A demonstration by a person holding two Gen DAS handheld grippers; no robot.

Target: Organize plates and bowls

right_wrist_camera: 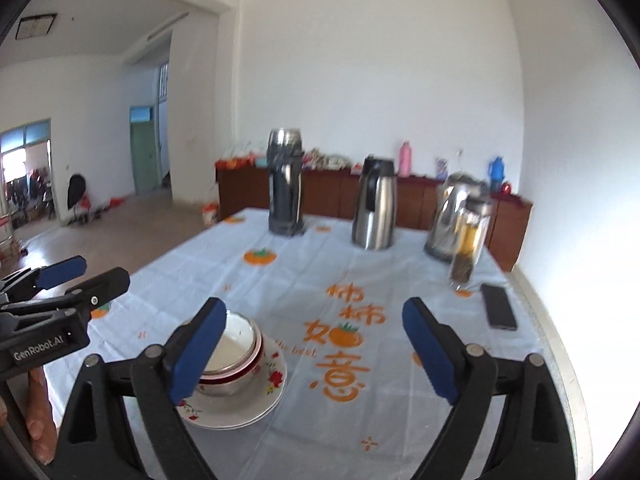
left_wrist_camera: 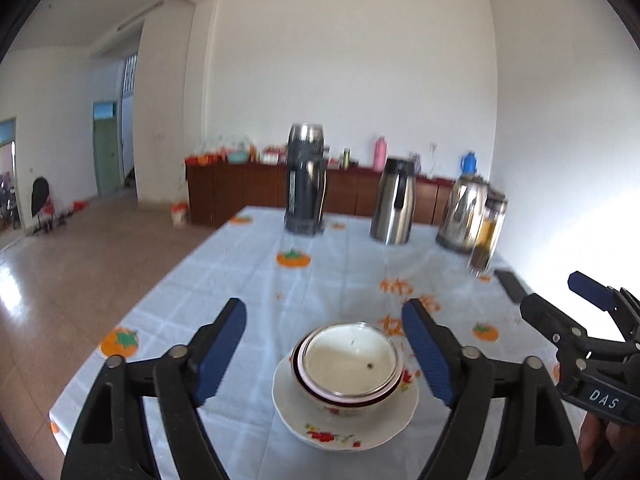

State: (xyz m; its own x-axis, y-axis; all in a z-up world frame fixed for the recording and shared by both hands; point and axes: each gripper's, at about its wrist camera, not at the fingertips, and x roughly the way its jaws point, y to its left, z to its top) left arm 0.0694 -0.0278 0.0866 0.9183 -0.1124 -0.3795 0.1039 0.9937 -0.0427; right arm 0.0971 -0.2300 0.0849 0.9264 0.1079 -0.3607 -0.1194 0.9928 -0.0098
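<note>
Both jaws spread wide with nothing between them, the left gripper [left_wrist_camera: 324, 356] and right gripper [right_wrist_camera: 316, 354] hang above the surface [right_wrist_camera: 304, 272], where the nested bowls [left_wrist_camera: 347, 368] sit on stacked plates [left_wrist_camera: 345, 420] near its front edge.

Glossy ceramic plate [left_wrist_camera: 344, 428], glass bowl [left_wrist_camera: 352, 364]

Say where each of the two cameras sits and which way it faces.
Left wrist: sits behind the open left tongs, facing down the table over the stacked bowls on the plate; the right tongs show at its right edge.
Right wrist: sits behind the open right tongs, facing the same way; the left tongs and fingers show at left.
Shared: bowls, plate, three flasks, phone, tablecloth.
</note>
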